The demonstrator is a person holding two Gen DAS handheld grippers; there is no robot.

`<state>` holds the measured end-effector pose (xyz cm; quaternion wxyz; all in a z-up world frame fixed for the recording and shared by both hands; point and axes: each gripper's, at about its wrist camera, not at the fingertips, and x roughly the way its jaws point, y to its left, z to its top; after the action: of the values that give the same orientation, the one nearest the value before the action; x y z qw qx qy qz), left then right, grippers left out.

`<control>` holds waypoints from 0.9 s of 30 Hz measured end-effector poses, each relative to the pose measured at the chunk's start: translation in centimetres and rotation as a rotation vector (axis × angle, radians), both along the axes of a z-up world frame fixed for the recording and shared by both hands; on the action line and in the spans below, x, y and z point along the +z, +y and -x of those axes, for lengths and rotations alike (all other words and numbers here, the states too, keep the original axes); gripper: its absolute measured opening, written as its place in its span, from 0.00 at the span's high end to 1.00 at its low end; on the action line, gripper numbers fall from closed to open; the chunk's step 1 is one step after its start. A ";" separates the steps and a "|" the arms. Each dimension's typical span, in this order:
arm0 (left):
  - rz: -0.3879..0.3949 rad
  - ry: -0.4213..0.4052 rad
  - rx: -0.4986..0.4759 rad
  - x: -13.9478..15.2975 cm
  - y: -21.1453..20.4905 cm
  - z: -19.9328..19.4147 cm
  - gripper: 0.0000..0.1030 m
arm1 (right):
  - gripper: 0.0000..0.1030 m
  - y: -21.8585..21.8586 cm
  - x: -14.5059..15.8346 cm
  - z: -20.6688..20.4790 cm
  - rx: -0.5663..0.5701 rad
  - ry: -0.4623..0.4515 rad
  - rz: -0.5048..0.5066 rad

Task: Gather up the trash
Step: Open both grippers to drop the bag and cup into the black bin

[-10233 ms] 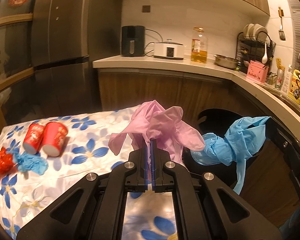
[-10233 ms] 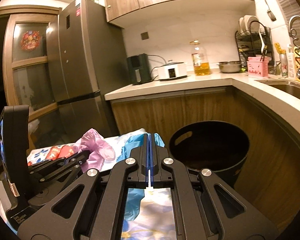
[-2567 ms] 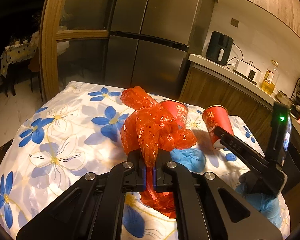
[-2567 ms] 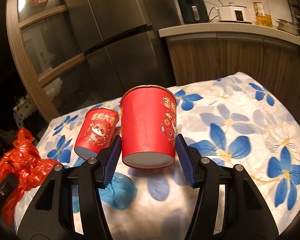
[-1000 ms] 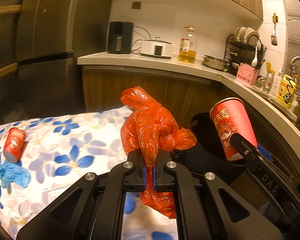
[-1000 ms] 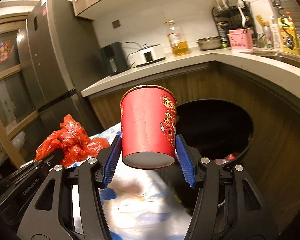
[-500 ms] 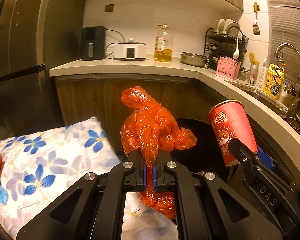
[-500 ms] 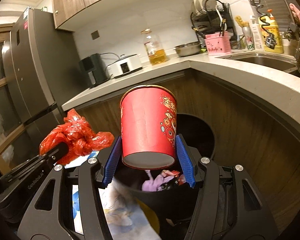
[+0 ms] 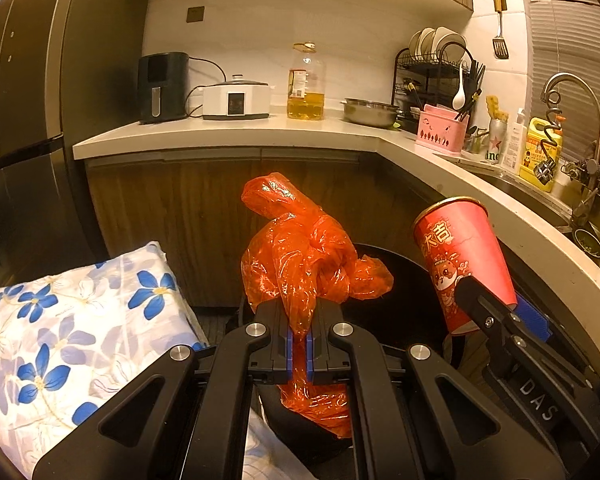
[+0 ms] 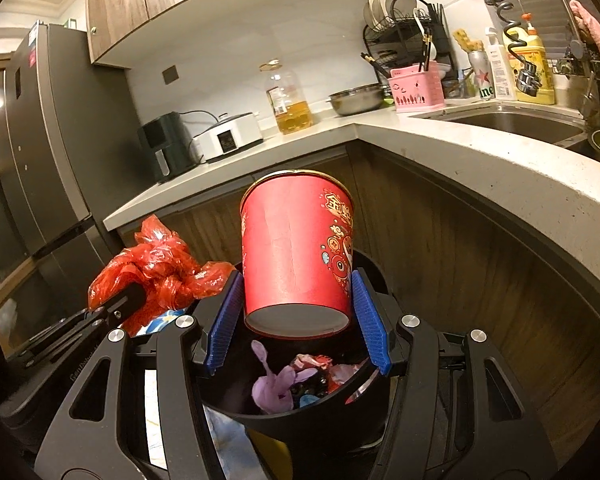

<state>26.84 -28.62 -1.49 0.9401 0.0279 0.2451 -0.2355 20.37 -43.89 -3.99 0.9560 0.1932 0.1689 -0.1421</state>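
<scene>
My left gripper (image 9: pixel 298 350) is shut on a crumpled red plastic bag (image 9: pixel 300 264), which hangs over the near rim of the black trash bin (image 9: pixel 396 276). In the right wrist view the same bag (image 10: pixel 152 272) shows at the left. My right gripper (image 10: pixel 296 324) is shut on a red paper cup (image 10: pixel 296 252), its blue pads (image 10: pixel 370 326) pressing both sides, base toward the camera. The cup (image 9: pixel 464 256) is held above the bin (image 10: pixel 308 416), which holds a purple glove (image 10: pixel 276 388) and other scraps.
A table with a blue-flowered cloth (image 9: pixel 68 328) lies left of the bin. A curved counter (image 10: pixel 480 168) wraps behind and right, with wooden cabinet fronts (image 9: pixel 204 220) below. On it stand an oil bottle (image 9: pixel 306 80), cooker (image 9: pixel 236 98) and dish rack (image 10: pixel 404 32). A fridge (image 10: pixel 48 160) stands left.
Both grippers have swung right, from over the flowered table to above the bin. The bin's contents now show under the cup. Bag and cup stay gripped as before.
</scene>
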 end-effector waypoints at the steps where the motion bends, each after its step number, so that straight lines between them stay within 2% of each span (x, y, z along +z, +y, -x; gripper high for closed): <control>1: -0.002 0.000 -0.002 -0.2 -0.1 -0.1 0.96 | 0.47 -0.1 0.0 -0.1 0.001 0.000 -0.001; 25: -0.013 0.020 -0.014 -1.7 -1.8 -1.6 0.95 | 0.45 -0.9 -0.8 -2.4 0.027 0.012 -0.019; 26: -0.012 0.018 -0.015 -1.8 -1.8 -1.6 0.90 | 0.44 -1.1 -0.9 -2.5 0.029 0.011 -0.027; 27: -0.011 0.018 -0.021 -1.9 -1.8 -1.7 0.76 | 0.41 -1.2 -1.0 -2.5 0.028 0.011 -0.033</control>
<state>28.49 -30.46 -3.36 0.9351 0.0334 0.2547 -0.2442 22.84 -45.10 -4.96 0.9536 0.2060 0.1790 -0.1269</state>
